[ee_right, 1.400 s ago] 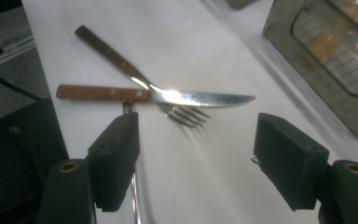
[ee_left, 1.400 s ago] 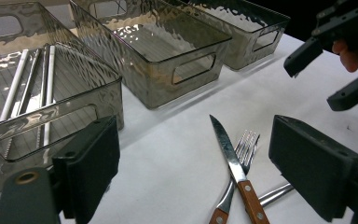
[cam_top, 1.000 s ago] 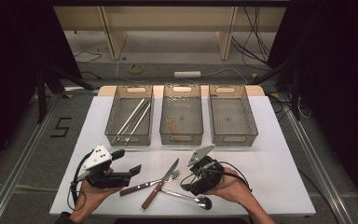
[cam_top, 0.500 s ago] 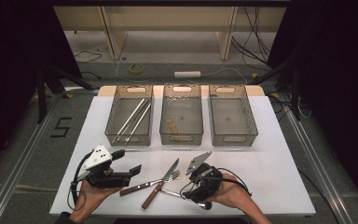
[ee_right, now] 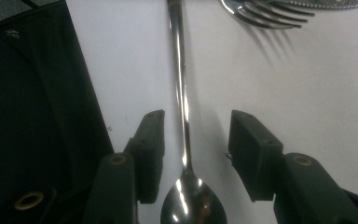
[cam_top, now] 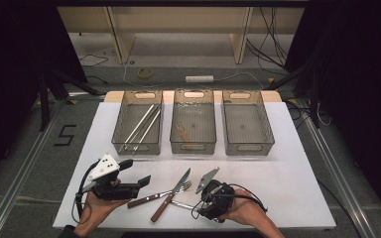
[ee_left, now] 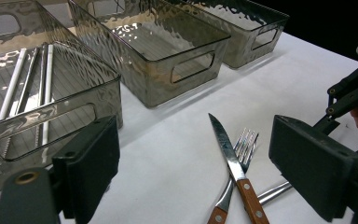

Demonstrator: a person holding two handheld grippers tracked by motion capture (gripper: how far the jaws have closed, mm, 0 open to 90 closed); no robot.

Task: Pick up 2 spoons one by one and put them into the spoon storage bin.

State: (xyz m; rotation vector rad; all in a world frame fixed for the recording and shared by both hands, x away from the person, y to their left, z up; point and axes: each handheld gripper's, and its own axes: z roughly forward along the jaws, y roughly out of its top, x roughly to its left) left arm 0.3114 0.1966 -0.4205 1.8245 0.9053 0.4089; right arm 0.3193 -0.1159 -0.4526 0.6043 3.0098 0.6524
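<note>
The right claw [ee_right: 196, 154] has just been closing, its jaws still apart astride the shiny steel spoon [ee_right: 182, 112] lying near the white tabletop's [cam_top: 287, 168] front edge; the left claw [cam_top: 138, 182] gapes empty. Beyond lies bare tabletop before three smoky plastic bins [cam_top: 193, 129].

We identify the spoon [ee_right: 185, 140] as a polished steel piece lying flat on the white table [cam_top: 287, 168], close to its near edge and slightly right of centre. In the right gripper view its slim handle runs straight away from the bowl [ee_right: 193, 205], which faces up. The far end of the handle passes under the knife [cam_top: 171, 193] with the wooden grip, beside the fork [cam_top: 158, 195], both lying on the same table.
</note>
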